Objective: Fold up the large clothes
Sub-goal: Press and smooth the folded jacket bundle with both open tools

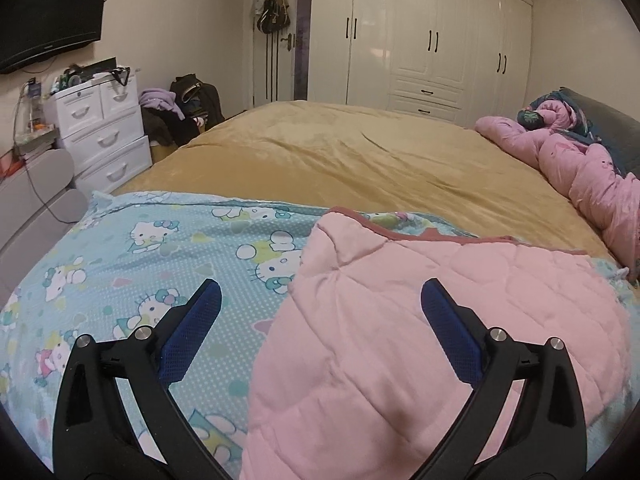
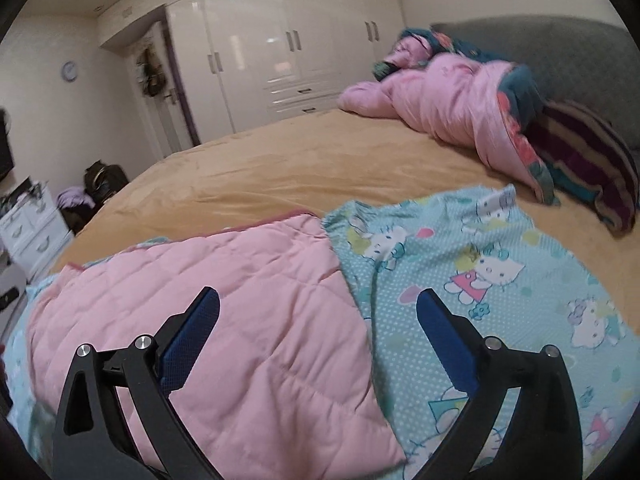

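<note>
Hovering: both your tools hang above the quilt, angled down at it, nothing in either.
Left tool [image 1: 320,300]: jaws spread wide, empty; the blue pads [image 1: 192,332] stand clear of the fabric, one over the cartoon-cat print, the other over the pink side.
Right tool [image 2: 318,308]: same story, jaws wide apart and holding nothing; its left finger is over the pink side, its right finger over the print.
Quilt [image 1: 160,248]: your task piece lies spread on the near part of the bed, light blue with white dots and cartoon cats on the face.
Folded flap [image 1: 420,340]: the pink quilted underside is turned over on top of the print, with a darker pink trim along its far edge; in the right wrist view that flap [image 2: 240,288] sits left of centre, with printed fabric showing on its right.
Bed [image 1: 360,152]: a mustard-yellow cover, bare beyond the quilt's far edge.
Pink duvet [image 2: 448,96]: bunched up at the head of the bed, well apart from your quilt, against the grey headboard [image 2: 560,60].
Striped pillow [image 2: 588,164]: just beside that duvet, near the headboard.
Wardrobe [image 1: 432,36]: white, doors shut, behind the bed.
Drawer unit [image 1: 104,136]: white, off the bed's left side, clutter on top.
</note>
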The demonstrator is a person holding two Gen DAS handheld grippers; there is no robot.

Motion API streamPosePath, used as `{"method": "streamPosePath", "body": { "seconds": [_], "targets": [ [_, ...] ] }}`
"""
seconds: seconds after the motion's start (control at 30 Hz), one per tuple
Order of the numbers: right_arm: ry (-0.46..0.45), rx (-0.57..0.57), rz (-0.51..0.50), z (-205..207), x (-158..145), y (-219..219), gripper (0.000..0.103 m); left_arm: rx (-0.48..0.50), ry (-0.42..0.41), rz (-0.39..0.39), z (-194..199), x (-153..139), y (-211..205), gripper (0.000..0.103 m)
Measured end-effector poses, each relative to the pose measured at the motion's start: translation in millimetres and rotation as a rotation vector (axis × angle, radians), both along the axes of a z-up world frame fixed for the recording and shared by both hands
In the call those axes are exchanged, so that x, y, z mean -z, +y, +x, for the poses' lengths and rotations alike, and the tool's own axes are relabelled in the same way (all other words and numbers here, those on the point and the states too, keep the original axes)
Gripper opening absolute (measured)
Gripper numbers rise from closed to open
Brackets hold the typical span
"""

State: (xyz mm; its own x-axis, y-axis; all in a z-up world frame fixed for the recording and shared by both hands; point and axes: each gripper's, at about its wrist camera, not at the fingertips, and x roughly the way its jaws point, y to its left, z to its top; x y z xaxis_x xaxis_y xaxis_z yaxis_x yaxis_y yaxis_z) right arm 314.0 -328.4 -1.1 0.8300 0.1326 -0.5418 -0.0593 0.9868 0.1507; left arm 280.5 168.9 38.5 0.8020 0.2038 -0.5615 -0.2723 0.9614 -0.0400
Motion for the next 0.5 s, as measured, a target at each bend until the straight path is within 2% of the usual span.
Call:
{"method": "streamPosePath", "body": {
  "seconds": [0.1,0.2,0.27,0.5],
  "targets": [
    [-0.004,-0.040,-0.006,-12,-4,7,0.098,0.013,-0.015,-0.004,-14,-3,-8,0.094],
    [0.024,-0.097,-0.009,-18,-1,18,0.098,0.035,-0.004,-0.041,-24,0,-17,0.094],
    [0.066,-0.152,-0.014,-17,6,31,0.098,0.077,0.024,-0.084,-28,8,-31,0.094],
    [0.139,-0.295,-0.084,-10,30,95,0.098,0.222,0.161,-0.096,-20,56,-97,0.094]
  ]
}}
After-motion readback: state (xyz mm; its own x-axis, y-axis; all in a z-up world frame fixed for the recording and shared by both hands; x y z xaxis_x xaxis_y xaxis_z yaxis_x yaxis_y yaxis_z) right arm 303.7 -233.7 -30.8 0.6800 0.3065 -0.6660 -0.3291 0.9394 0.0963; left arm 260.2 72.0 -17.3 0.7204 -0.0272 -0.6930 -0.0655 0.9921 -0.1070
